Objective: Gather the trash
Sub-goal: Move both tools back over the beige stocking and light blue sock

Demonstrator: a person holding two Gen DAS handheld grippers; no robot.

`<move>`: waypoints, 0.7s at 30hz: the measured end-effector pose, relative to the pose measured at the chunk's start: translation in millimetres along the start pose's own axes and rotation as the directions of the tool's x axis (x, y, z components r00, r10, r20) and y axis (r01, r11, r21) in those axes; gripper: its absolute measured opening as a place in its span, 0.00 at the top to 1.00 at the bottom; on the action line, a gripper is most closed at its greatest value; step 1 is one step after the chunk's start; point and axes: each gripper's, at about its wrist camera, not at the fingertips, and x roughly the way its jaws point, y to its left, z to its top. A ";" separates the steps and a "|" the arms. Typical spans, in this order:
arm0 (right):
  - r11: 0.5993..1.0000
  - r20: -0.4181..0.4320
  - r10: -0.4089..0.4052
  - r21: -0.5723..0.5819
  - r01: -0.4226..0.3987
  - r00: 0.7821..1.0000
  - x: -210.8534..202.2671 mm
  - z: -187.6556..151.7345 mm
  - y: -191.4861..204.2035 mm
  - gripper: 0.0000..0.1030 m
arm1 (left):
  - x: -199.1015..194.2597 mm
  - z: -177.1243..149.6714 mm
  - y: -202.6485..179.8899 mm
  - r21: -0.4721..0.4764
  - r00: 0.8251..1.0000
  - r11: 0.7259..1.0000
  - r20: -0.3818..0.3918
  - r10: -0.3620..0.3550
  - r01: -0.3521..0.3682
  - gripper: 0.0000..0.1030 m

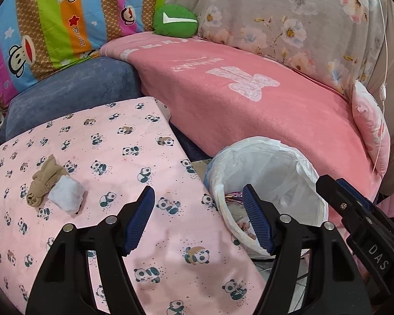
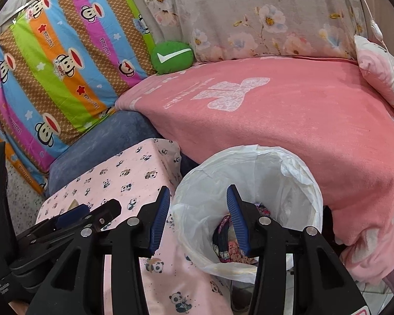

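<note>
A white crumpled tissue (image 1: 67, 197) and a balled tan stocking (image 1: 43, 183) lie touching on the pink panda-print table cloth (image 1: 134, 157), left of my left gripper (image 1: 199, 194). That gripper is open and empty above the cloth's right edge. A bin lined with a white bag (image 1: 273, 181) stands right of the table and holds colourful wrappers (image 2: 229, 246). My right gripper (image 2: 198, 197) is open and empty above the bin's (image 2: 249, 183) left rim. It also shows in the left wrist view (image 1: 354, 204). The left gripper shows in the right wrist view (image 2: 86, 212).
A sofa with a pink blanket (image 1: 249, 99) stands behind the bin. A blue cushion (image 1: 73, 92), a striped monkey-print pillow (image 1: 52, 21), a green round cushion (image 1: 174, 21) and a floral cover (image 1: 289, 21) lie behind. A small pink pillow (image 1: 370, 123) leans at the right.
</note>
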 end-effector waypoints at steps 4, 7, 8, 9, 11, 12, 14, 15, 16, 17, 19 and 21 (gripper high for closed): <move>0.999 -0.022 0.027 -0.036 -0.028 0.999 5.5 -7.1 24.0 0.53 | -4.4 -4.7 23.0 -0.030 1.000 0.999 0.001 0.027 -0.027 0.36; 0.997 -0.037 0.044 -0.068 -0.047 0.998 9.4 -12.3 43.4 0.53 | -7.3 -8.4 43.5 -0.058 0.999 0.997 -0.002 0.052 -0.052 0.36; 0.996 -0.042 0.049 -0.077 -0.052 0.998 10.4 -13.9 49.0 0.53 | -8.1 -9.7 50.5 -0.068 0.998 0.996 -0.003 0.060 -0.060 0.36; 0.995 -0.047 0.055 -0.087 -0.059 0.997 11.5 -15.5 55.1 0.53 | -9.0 -10.9 58.6 -0.081 0.998 0.994 -0.005 0.067 -0.067 0.36; 0.992 -0.058 0.068 -0.106 -0.074 0.996 14.3 -19.1 68.2 0.53 | -11.7 -13.5 74.1 -0.108 0.997 0.991 -0.006 0.080 -0.080 0.36; 0.990 -0.063 0.074 -0.114 -0.080 0.995 15.6 -20.4 74.6 0.53 | -13.4 -14.7 81.7 -0.119 0.996 0.989 -0.006 0.089 -0.089 0.36; 0.987 -0.076 0.086 -0.131 -0.096 0.993 19.1 -23.0 87.5 0.53 | -16.5 -16.5 95.3 -0.137 0.994 0.985 -0.005 0.108 -0.107 0.36; 0.985 -0.082 0.092 -0.140 -0.103 0.992 20.7 -24.2 94.0 0.53 | -18.4 -17.5 103.3 -0.147 0.993 0.982 -0.005 0.120 -0.119 0.36; 0.982 -0.090 0.099 -0.150 -0.112 0.991 22.7 -26.3 101.6 0.53 | -19.9 -18.6 109.8 -0.155 0.992 0.979 -0.004 0.129 -0.129 0.36; 0.980 -0.096 0.103 -0.158 -0.118 0.990 24.4 -27.5 107.7 0.53 | -21.5 -19.8 116.9 -0.164 0.990 0.977 -0.004 0.139 -0.138 0.36; 0.975 -0.110 0.115 -0.176 -0.133 0.987 28.1 -31.5 121.4 0.53 | -23.6 -21.7 130.2 -0.182 0.988 0.971 -0.006 0.153 -0.152 0.36; 0.970 -0.124 0.124 -0.193 -0.147 0.984 31.2 -36.0 134.1 0.53 | -26.0 -24.0 144.5 -0.202 0.986 0.965 -0.010 0.168 -0.167 0.36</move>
